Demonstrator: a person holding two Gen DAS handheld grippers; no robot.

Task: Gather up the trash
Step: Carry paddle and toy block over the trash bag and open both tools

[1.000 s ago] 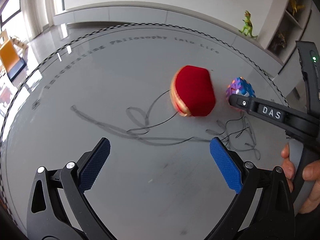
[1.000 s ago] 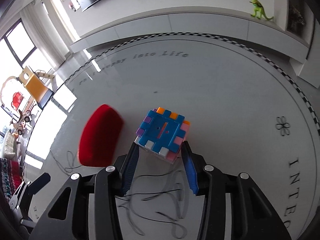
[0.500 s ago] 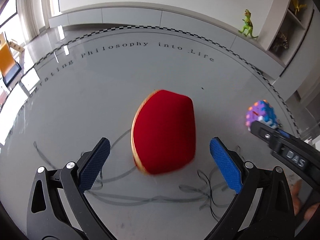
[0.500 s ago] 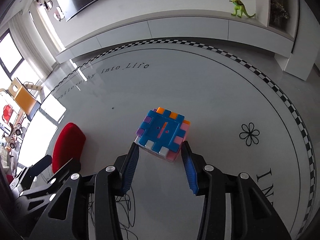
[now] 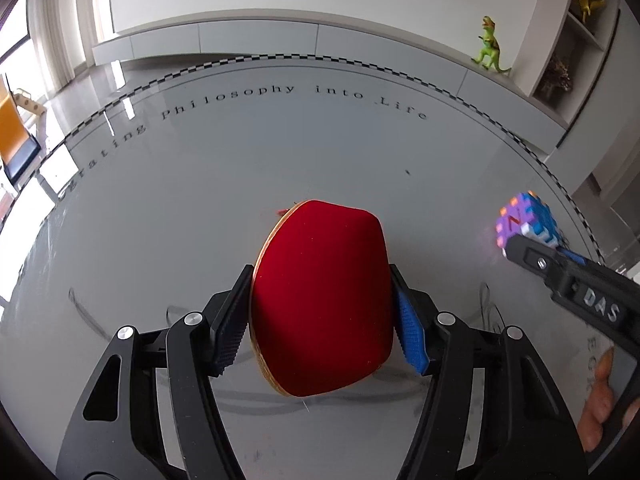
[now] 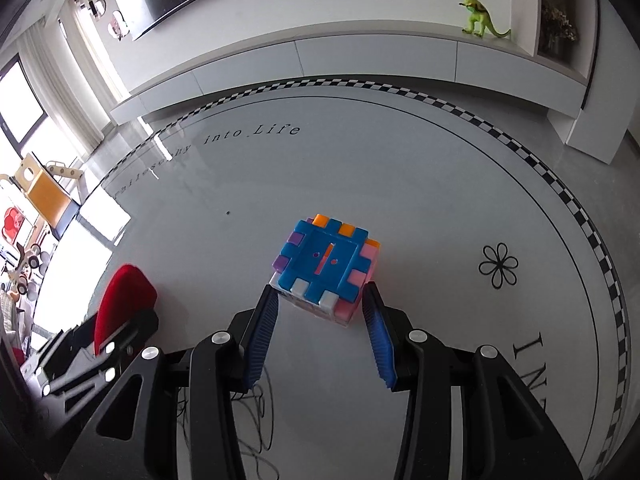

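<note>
Having just closed in from wide apart, the left claw (image 5: 322, 316) pinched a red paddle head (image 5: 324, 300) between its pads, above the middle of the glossy grey floor (image 5: 200, 200). Right of it, the right claw (image 6: 320, 328) gripped a multicoloured block cube (image 6: 326, 266) by its lower sides, well inside the floor's checkered border (image 6: 560, 188).

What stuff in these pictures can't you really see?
- Red paddle: handle hidden in the left wrist view, behind the blade and jaws.
- Colourful cube: underside hidden in the right wrist view; blurred in the left wrist view.
- Floor lettering: cut off by both views' edges.
- Green dinosaur: too small for detail.
</note>
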